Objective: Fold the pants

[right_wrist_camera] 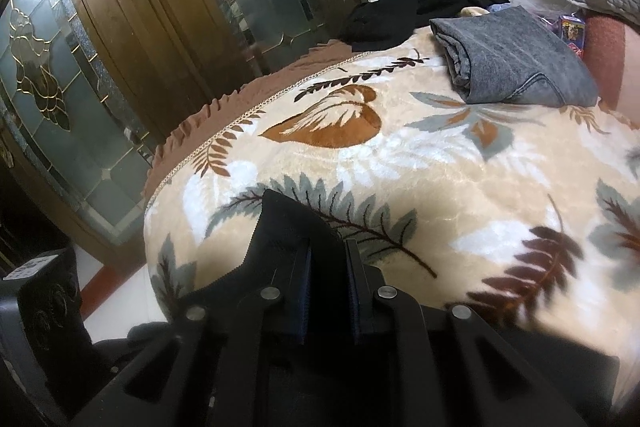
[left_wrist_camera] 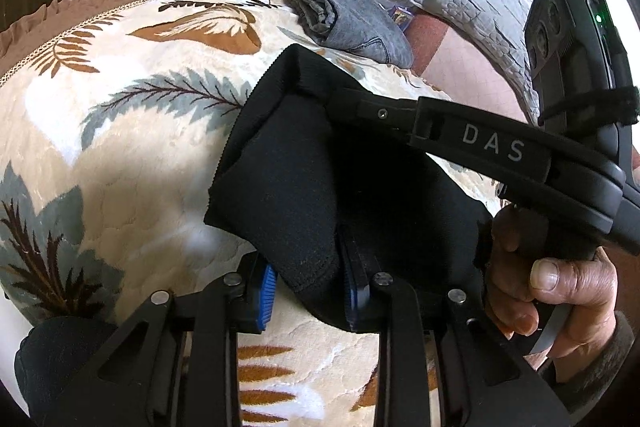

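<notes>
- While lifted above the bed [left_wrist_camera: 120, 155] at lower centre, the black pants [left_wrist_camera: 304, 179] sit pinched in the left hand-held gripper [left_wrist_camera: 312, 291].
- Right hand-held gripper [right_wrist_camera: 326, 291] likewise clamps their ribbed edge.
- Folded grey garment [right_wrist_camera: 516, 67] lies upper right.

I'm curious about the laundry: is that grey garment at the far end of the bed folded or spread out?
Folded. The grey denim-like garment lies as a compact stack with layered edges on the leaf-patterned blanket.

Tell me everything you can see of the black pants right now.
The black pants are matte knit, with a ribbed edge facing away. A bunched fold hangs lifted above the leaf-print blanket. The left gripper holds the near side between its blue pads; the right gripper clamps another part of it.
</notes>
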A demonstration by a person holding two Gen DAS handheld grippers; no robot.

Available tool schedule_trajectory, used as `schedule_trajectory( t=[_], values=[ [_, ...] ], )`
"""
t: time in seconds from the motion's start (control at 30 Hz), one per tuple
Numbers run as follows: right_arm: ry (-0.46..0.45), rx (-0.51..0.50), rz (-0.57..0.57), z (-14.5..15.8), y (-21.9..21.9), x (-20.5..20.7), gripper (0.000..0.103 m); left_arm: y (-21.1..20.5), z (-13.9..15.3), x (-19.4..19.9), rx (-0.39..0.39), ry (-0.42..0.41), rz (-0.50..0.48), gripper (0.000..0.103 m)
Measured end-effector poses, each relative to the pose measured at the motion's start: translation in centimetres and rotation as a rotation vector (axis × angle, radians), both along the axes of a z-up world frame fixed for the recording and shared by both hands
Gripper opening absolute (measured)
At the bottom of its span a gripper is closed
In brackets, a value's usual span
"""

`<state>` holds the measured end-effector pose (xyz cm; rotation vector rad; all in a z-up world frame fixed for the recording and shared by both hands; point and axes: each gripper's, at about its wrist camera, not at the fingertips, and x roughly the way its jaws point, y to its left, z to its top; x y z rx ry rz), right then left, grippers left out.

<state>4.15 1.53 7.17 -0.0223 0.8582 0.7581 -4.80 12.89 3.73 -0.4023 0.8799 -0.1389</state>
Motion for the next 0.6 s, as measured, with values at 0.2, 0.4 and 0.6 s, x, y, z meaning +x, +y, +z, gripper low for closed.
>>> schedule_trajectory(
  t=[0.2,0.4,0.6],
  values=[
    [-0.052,0.082,-0.016,3.1,-2.7,-1.5,0.014,-0.8,2.8,-1.1,0.002,-0.068,-0.034,0.022],
    [-0.099,0.233,-0.105,7.0,-9.4,-3.3,0.014,-4.2,7.5,-2.6,0.000,-0.187,-0.133,0.021],
    [-0.095,0.361,-0.310,6.7,-20.2,-5.7,0.014,-11.5,8.8,-3.6,0.036,-0.226,-0.371,0.021]
  ],
)
